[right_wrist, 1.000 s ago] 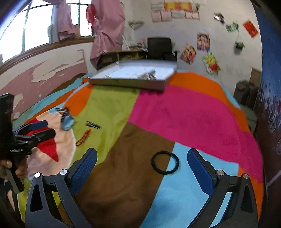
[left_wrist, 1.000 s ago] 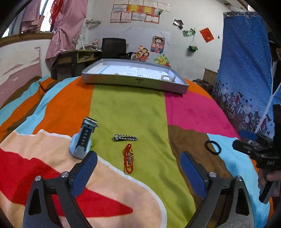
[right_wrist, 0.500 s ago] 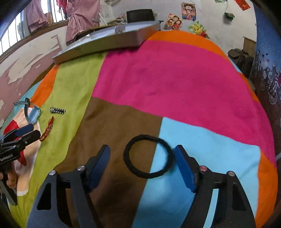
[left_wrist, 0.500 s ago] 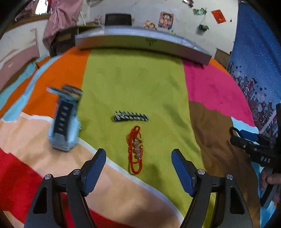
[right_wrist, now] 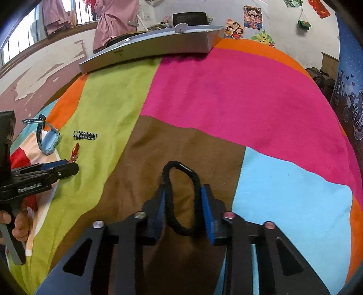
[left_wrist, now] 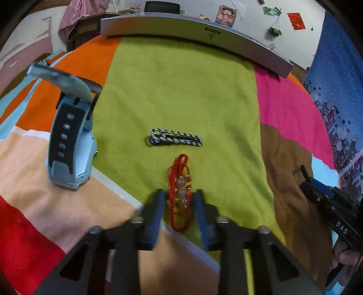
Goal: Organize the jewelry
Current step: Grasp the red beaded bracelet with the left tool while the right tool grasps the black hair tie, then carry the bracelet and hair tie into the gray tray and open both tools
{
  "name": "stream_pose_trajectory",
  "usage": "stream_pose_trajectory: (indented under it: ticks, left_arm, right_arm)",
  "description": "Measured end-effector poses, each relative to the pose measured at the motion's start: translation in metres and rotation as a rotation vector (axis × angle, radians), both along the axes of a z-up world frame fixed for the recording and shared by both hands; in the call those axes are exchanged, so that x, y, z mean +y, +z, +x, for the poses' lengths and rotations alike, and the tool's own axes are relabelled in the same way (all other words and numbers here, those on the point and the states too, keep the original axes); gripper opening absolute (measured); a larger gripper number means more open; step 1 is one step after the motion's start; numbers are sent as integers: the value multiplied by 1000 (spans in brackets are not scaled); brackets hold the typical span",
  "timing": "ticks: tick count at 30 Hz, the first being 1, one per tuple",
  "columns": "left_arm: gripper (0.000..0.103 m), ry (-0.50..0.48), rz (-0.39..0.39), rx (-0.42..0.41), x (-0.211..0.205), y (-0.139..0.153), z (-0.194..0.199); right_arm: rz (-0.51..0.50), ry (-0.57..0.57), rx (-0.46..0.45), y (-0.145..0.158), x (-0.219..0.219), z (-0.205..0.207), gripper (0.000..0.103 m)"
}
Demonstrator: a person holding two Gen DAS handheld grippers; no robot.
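My left gripper (left_wrist: 179, 198) has its blue pads closed against both sides of a red cord bracelet (left_wrist: 180, 192) with pink beads, which lies on the green stripe of the blanket. My right gripper (right_wrist: 183, 199) is shut on a black hair tie (right_wrist: 182, 195), squeezing it into a narrow oval on the brown patch. A black-and-white hair clip (left_wrist: 175, 140) lies just beyond the bracelet. A light blue watch (left_wrist: 68, 145) stands to its left. The grey jewelry tray (left_wrist: 204, 36) sits at the far edge of the bed.
The right gripper also shows in the left wrist view (left_wrist: 329, 204) at the right edge, and the left gripper shows in the right wrist view (right_wrist: 45, 172). A blue curtain (left_wrist: 340, 90) hangs to the right. A desk and chair (right_wrist: 188, 18) stand behind the tray.
Both grippers moved down and forward to the blanket. The left closed around the red bracelet, the right closed on the black hair tie and squeezed it narrow.
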State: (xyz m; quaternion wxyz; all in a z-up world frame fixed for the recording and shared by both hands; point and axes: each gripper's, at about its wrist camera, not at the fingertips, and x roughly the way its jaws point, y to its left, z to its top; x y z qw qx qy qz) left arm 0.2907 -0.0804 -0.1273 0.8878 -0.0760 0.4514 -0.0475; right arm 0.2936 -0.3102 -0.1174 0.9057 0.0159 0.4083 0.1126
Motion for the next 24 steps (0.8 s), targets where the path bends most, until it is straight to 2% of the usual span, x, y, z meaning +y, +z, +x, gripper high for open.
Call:
stream_pose_trajectory:
  ticks: [4,6,14,20,24]
  left_arm:
    - [11,-53,-30,3,-6,0,-6]
    - [11,-90,-44,-5,-10,2,-13]
    - [11,-149,-74,-75,-26,28,-47]
    - [11,-133,-105,-120,-28,60,-66]
    - [11,-136,-103,-175,-30,93,-87]
  right_arm:
    - [40,12,-3,1,-1,-2,9]
    - [68,25,-4,1,0,-6,6]
    - [151,79,-79,20,0,-36,5]
    - [192,106,-121,41,0,-57,5]
    - [210,128,-157,68,-1,-73,5]
